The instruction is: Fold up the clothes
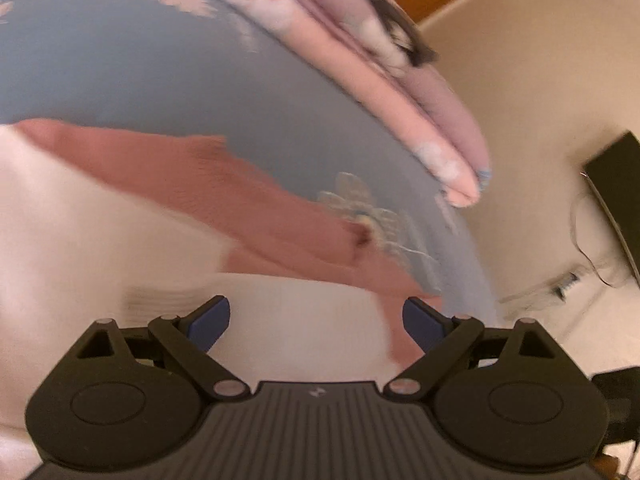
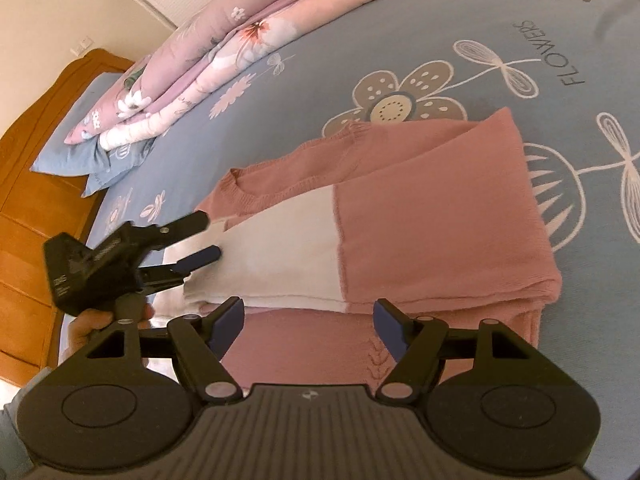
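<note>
A pink sweater (image 2: 420, 220) with a white sleeve (image 2: 288, 248) lies folded on the blue flowered bed sheet (image 2: 360, 40). In the right wrist view my left gripper (image 2: 208, 236) is at the sleeve's left end, jaws apart, straddling the edge of the white fabric. My right gripper (image 2: 308, 316) hovers open over the sweater's near edge and holds nothing. The left wrist view is blurred: the left gripper (image 1: 316, 312) is open with white fabric (image 1: 80, 220) between and under its fingers, and the pink body (image 1: 260, 200) lies beyond.
A folded pink floral quilt (image 2: 208, 64) and a blue pillow (image 2: 80, 148) lie at the bed's head by the wooden headboard (image 2: 40, 200). A hand (image 2: 84, 328) holds the left gripper. A dark screen (image 1: 616, 184) hangs on the cream wall past the bed's edge.
</note>
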The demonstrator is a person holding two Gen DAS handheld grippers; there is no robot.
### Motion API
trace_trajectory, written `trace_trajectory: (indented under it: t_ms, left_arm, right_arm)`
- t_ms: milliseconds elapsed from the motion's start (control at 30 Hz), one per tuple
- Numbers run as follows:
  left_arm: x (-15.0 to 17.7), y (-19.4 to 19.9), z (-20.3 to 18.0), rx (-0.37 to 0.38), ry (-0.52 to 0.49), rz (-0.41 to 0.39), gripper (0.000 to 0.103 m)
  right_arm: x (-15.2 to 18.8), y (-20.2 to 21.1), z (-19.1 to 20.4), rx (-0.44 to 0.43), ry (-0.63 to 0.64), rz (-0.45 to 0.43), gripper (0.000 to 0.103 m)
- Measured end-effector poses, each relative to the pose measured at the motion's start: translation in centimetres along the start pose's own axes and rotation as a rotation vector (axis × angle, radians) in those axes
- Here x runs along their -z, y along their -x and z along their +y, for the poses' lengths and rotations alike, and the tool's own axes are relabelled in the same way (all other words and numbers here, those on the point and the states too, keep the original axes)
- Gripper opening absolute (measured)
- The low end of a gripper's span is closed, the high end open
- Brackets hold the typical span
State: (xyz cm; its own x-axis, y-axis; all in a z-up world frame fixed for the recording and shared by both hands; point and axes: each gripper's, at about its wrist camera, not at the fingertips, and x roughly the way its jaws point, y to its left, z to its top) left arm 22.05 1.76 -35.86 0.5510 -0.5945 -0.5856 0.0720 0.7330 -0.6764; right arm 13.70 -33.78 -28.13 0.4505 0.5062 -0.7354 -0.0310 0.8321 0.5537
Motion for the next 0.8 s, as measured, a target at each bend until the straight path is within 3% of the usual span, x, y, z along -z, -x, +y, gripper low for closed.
trace_trajectory:
  t_ms: [200, 267, 367, 467, 600, 800]
  left_arm:
    - [-0.1, 3.1, 3.0, -0.037, 0.085, -0.056, 0.093]
    - [-0.1, 3.6, 3.4, -0.093, 0.097, -0.059, 0.093]
    - [-0.1, 4.7, 2.7, -0.104, 0.096, -0.082, 0.093]
    - [0.2, 5.1, 0.4, -0.053, 0.032, -0.087, 0.093]
    - [1.6, 3.7, -1.9, -0.045, -0.081, -0.011, 0.093]
    - [2.6, 5.2, -1.5, -0.087, -0.055, -0.013, 0.093]
  right_arm:
    - [0.4, -0.6, -0.4, 0.025, -0.017, 0.021, 0.079]
    - [0.4, -0.8, -0.4, 0.033, -0.023, 0.03, 0.08]
    - [0.4, -0.8, -0.2, 0.036, -0.02, 0.033, 0.08]
    - [0.4, -0.8, 0.0, 0.035, -0.007, 0.033, 0.081]
    - [0.5, -1.1, 0.4, 0.037, 0.001, 0.044, 0.081]
    - [0.8, -1.0, 0.9, 0.036, 0.02, 0.055, 0.082]
